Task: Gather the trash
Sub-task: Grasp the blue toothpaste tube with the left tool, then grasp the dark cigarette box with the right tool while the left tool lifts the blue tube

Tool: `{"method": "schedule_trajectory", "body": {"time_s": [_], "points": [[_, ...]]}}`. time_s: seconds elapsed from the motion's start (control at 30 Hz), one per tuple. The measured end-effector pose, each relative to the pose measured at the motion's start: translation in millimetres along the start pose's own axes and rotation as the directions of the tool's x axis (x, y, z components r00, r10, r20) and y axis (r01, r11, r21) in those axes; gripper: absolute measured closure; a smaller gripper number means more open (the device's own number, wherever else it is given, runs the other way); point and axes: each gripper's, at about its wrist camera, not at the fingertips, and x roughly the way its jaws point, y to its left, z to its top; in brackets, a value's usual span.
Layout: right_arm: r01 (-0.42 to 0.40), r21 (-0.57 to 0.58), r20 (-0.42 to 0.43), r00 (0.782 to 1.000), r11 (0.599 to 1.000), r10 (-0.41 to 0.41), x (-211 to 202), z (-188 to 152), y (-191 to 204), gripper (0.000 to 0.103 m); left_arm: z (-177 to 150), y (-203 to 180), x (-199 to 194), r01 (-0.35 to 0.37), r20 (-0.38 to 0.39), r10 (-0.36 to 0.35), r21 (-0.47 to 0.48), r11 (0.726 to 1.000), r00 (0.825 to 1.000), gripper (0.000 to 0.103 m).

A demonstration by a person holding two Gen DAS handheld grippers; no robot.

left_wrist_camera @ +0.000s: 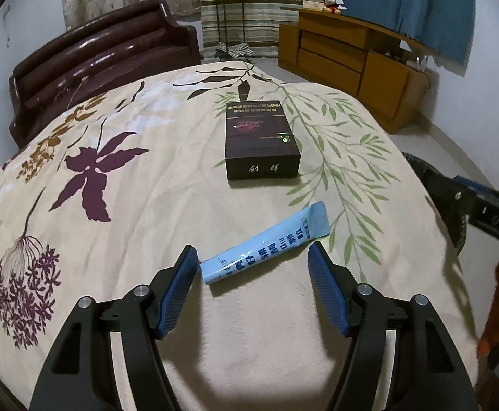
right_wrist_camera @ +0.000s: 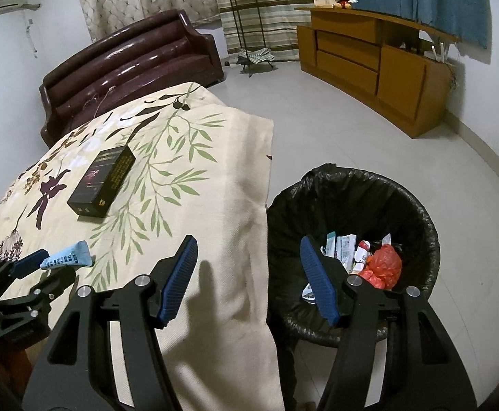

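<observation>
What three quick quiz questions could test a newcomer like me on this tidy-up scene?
1. True or false: the left hand-held gripper is shut on the light blue sachet.
2. Multiple choice: the dark box lies (A) in the bin, (B) on the floral cloth, (C) on the sofa.
3. Fill in: the black-lined trash bin stands on the floor, and the ____ hand-held gripper hangs open partly over its rim.

Key
1. False: its jaws are open, with the sachet lying on the cloth between them.
2. B.
3. Right; the bin already holds wrappers and a red bag.
</observation>
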Motion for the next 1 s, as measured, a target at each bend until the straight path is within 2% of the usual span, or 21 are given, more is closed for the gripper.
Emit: {"method": "schedule_trajectory", "body": {"time_s": [0.03,0.17,0.3,0.43,0.47,0.5,0.53,0.77,0.9,1.0], "points": [[0.0,0.0,0.001,1.0,1.0,0.0,-0.7,-0.1,-0.6,0.042,0.4,-0.2,0.6,-0.003,0.002,0.003,0.004,1.0,1.0,0.039],[0.002,-0.003,0.003,1.0,1.0,-0.002,-4.2,-1.8,1.4,0.042,0.4,-0.2,2.6,-0.008,0.001,0.008,0.016,1.0,1.0,0.066],[0.004,-0.004,0.005,1.0,1.0,-0.004,-4.8,-1.8,0.8,0.042,0.4,0.2,1.7,-0.001,0.005,0.001,0.015,1.0,1.0,0.073],[0.003,-0.005,0.004,1.0,1.0,-0.003,-5.0,-1.9,0.8,0.042,-0.3,0.4,-0.8,0.008,0.008,-0.008,0.012,1.0,1.0,0.072],[0.003,-0.006,0.004,1.0,1.0,-0.003,-5.1,-2.1,1.7,0.042,0.0,-0.3,-1.6,0.008,0.012,-0.009,0.015,1.0,1.0,0.065],[0.002,-0.007,0.003,1.0,1.0,-0.002,-5.2,-2.0,1.7,0.042,0.8,-1.1,-2.3,0.006,0.018,-0.006,0.022,1.0,1.0,0.053],[0.002,-0.009,0.002,1.0,1.0,-0.002,-5.3,-2.2,2.1,0.042,1.7,-2.1,-3.0,0.005,0.027,-0.006,0.026,1.0,1.0,0.051],[0.004,-0.011,-0.009,1.0,1.0,-0.004,-2.0,-4.6,2.6,0.042,11.6,-10.4,8.5,0.0,0.029,-0.002,0.069,0.998,1.0,0.051],[0.004,-0.01,-0.01,1.0,1.0,-0.004,-1.2,-4.6,1.9,0.042,11.2,-15.7,11.2,0.023,0.021,-0.025,0.097,0.995,0.999,0.077],[0.004,-0.011,-0.01,1.0,1.0,-0.004,-1.1,-4.8,2.0,0.042,7.5,-19.4,7.8,0.034,0.03,-0.038,0.119,0.992,0.999,0.088]]}}
